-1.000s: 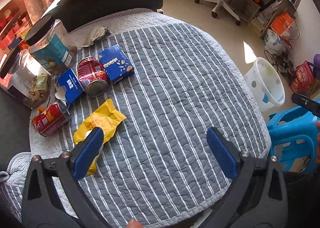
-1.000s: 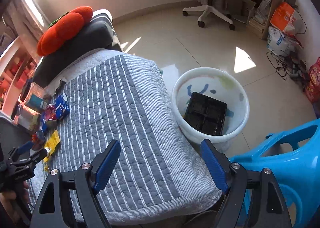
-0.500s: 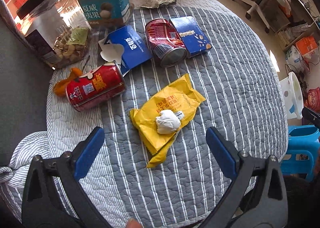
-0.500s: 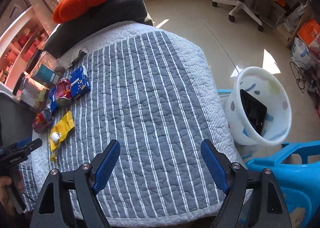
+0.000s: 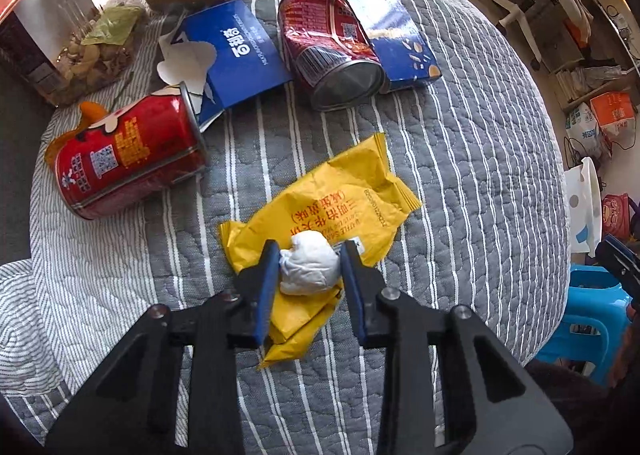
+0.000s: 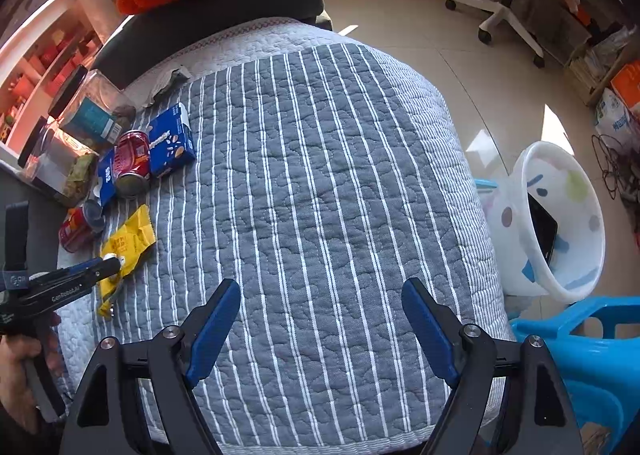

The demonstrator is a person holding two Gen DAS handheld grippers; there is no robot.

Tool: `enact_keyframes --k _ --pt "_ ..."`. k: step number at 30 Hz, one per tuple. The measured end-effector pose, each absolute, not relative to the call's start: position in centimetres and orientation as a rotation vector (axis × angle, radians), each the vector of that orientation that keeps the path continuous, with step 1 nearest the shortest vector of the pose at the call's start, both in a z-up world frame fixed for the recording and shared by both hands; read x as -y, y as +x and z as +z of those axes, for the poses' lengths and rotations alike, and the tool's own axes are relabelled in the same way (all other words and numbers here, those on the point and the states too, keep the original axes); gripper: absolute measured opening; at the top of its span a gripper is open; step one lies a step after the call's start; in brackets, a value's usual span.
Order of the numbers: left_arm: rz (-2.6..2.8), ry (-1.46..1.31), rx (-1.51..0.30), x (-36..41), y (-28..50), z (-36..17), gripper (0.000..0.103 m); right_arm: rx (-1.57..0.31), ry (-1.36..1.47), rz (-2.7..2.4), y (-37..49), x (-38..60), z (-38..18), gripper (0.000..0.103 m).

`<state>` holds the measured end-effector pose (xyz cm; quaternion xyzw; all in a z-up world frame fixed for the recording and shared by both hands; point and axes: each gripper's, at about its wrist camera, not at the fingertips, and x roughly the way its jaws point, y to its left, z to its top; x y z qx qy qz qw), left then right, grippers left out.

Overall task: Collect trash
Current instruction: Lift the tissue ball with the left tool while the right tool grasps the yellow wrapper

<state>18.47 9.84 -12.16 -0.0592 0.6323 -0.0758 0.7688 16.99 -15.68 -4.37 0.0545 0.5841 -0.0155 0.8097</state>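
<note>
The left claw (image 5: 308, 271) has just been closing, and its two blue pads now sit against either side of a crumpled white paper wad (image 5: 307, 269); it looks clenched on the wad, though whether the pads truly bite or only brush it is hard to judge through the fisheye. The wad lies on top of a yellow snack wrapper (image 5: 340, 211), low in the centre of the left wrist frame, on the grey striped quilt (image 5: 460, 159) that covers the tabletop. The wrapper's long axis runs from lower left to upper right of that frame, so the claw straddles its near end crosswise.

Above it lie more scraps: a red can (image 5: 128, 159) on its side at the left, a dented red can (image 5: 332, 51) at upper centre, and two blue cartons (image 5: 236, 55) beside them.

The right claw (image 6: 320, 329) hangs released over bare quilt, holding nothing. In its view the white spotted bin (image 6: 568, 239) stands on the floor at the right edge, well apart from the trash at far left. So the left hand is nearer the rubbish, the right nearer the bin; the wad's coming trip probably runs across the whole quilt.
</note>
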Motion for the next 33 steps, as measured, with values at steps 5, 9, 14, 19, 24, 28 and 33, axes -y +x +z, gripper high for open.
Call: enact_keyframes --k 5,9,14,19,24,28,33 --pt "-0.193 -0.161 -1.348 -10.7 17.8 -10.4 0.027 -1.261 0.106 -0.012 17.5 13.5 -5.1 0.084" --pt "-0.167 -0.093 -1.263 -12.1 16.3 -6.8 0.027 -1.276 0.104 0.029 18.0 10.4 -5.9 0.084" --pt "-0.067 -0.005 -1.243 -15.1 15.4 -6.3 0.028 -1.288 0.074 0.11 19.1 5.0 -7.3 0.084" --pt "-0.001 0.004 -1.292 -16.9 15.5 -7.9 0.028 -1.31 0.097 0.176 20.8 -0.1 -9.5 0.084" --pt "0.003 0.0 -1.322 -17.3 15.7 -9.0 0.028 -1.291 0.077 0.214 22.8 -3.7 -11.7 0.084" --pt "0.005 -0.006 -1.324 -17.5 15.9 -9.2 0.028 -1.272 0.036 0.222 23.9 -5.1 -13.5 0.084" --pt "0.005 -0.003 -1.324 -17.3 16.3 -9.4 0.028 -1.246 -0.019 0.258 24.0 -6.8 -14.5 0.075"
